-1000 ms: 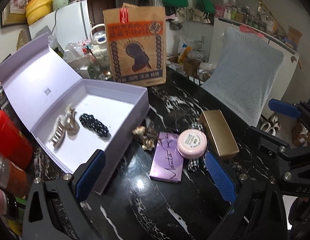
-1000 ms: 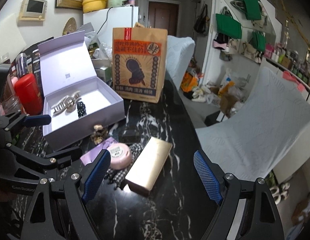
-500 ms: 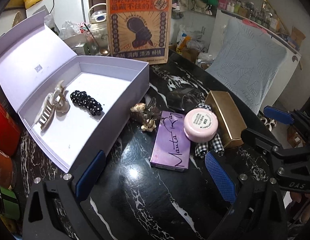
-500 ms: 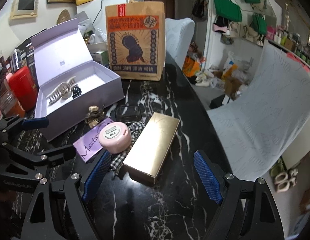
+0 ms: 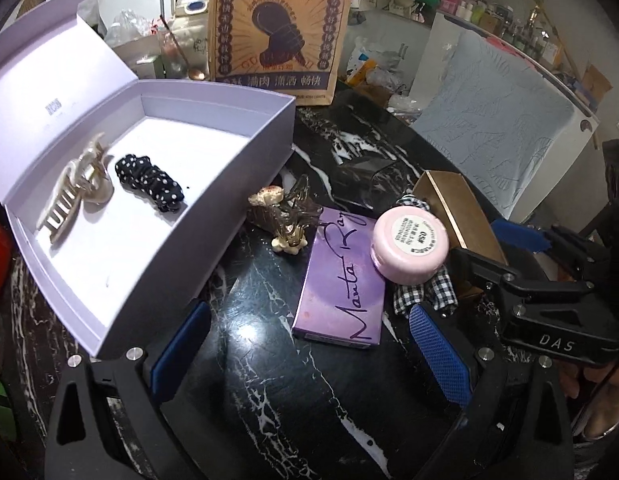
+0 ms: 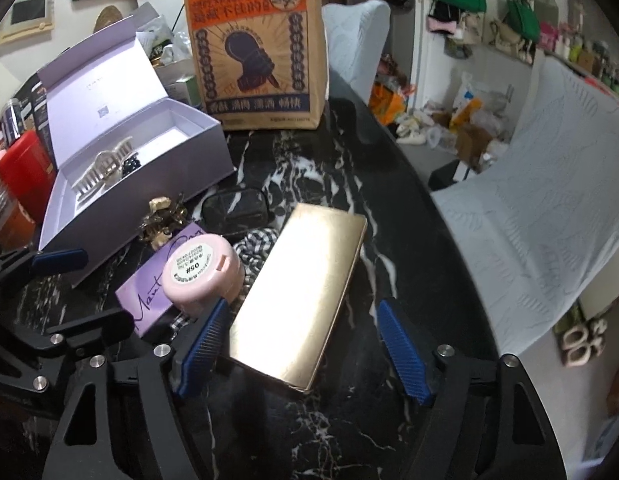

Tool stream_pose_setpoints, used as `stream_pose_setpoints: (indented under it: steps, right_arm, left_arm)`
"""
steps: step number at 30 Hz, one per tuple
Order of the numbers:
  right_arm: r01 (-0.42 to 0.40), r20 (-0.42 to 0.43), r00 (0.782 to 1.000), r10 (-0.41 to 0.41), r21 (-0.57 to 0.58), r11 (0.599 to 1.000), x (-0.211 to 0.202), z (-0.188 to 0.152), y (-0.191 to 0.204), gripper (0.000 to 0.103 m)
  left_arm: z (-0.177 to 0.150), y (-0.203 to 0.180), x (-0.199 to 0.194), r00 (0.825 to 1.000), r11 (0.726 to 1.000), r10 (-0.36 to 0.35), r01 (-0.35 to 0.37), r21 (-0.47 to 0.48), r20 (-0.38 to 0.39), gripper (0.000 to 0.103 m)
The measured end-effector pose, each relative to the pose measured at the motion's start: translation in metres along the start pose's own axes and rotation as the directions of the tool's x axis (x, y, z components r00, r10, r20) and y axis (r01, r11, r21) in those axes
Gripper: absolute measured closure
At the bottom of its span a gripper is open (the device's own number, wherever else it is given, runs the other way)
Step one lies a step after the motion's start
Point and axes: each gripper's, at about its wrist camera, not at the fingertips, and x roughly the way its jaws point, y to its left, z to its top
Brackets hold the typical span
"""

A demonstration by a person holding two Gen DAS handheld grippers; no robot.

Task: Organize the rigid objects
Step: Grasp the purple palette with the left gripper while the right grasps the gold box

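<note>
Flat gold rectangular metal-look case (image 6: 299,294) is the likely next pick: it lies on the black white-veined marble tabletop (image 6: 349,168), well right of the open lilac cardboard box (image 6: 149,184) and touching the black-and-white checked fabric scrunchie (image 6: 255,248) on its left edge. Going left to right: the box holds a cream plastic claw clip (image 5: 75,190) and a black polka-dot scrunchie (image 5: 149,182); just beside its wall sits a small gold-wire hair clip with pale beads (image 5: 283,216); then a purple flat palette with script lettering (image 5: 341,276), with a round pink plastic jar (image 5: 409,244) resting partly on it. Left gripper (image 5: 309,352) is spread wide over bare marble near the palette's end, nothing between the pads. Right gripper (image 6: 301,352) has just been closing, straddles the case's near end, pads not yet touching. Case looks rigid, smooth and slippery, probably moderate weight; I'd clamp across the short width on the long side walls, squarely, since polished faces could slip or tilt.
</note>
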Motion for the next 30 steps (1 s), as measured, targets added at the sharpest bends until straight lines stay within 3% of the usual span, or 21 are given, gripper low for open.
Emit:
stream_pose_setpoints:
  steps: [2, 4, 8, 13, 19, 30]
  right_arm:
    - [-0.001, -0.026, 1.000, 0.001, 0.006, 1.000, 0.004, -0.001, -0.002, 0.048]
    - [0.021, -0.049, 0.999, -0.021, 0.002, 1.000, 0.008, -0.003, -0.004, 0.057]
    - [-0.016, -0.062, 0.998, 0.019, 0.051, 0.999, 0.005, -0.008, -0.016, 0.057]
    - [-0.013, -0.061, 0.998, 0.017, 0.065, 0.998, -0.001, -0.014, -0.024, 0.057]
    - [-0.024, -0.059, 0.998, 0.028, 0.077, 0.997, -0.010, -0.025, -0.028, 0.057]
    - [-0.035, -0.051, 0.998, 0.039, 0.072, 0.997, -0.029, -0.050, -0.023, 0.058]
  left_arm:
    - [0.000, 0.000, 0.004, 1.000, 1.000, -0.003, 0.003, -0.003, -0.011, 0.002]
    - [0.001, -0.001, 0.007, 1.000, 1.000, 0.010, -0.010, 0.009, -0.008, 0.002]
    - [0.001, -0.008, 0.012, 0.999, 0.998, 0.049, -0.048, 0.047, -0.006, 0.002]
    - [0.000, -0.014, 0.016, 0.999, 0.998, 0.030, -0.031, 0.049, 0.021, 0.003]
    - [-0.004, -0.012, 0.021, 0.999, 0.999, 0.028, -0.029, 0.036, 0.028, 0.043]
    - [-0.035, -0.028, 0.003, 0.999, 0.996, -0.002, -0.001, 0.086, 0.037, 0.050]
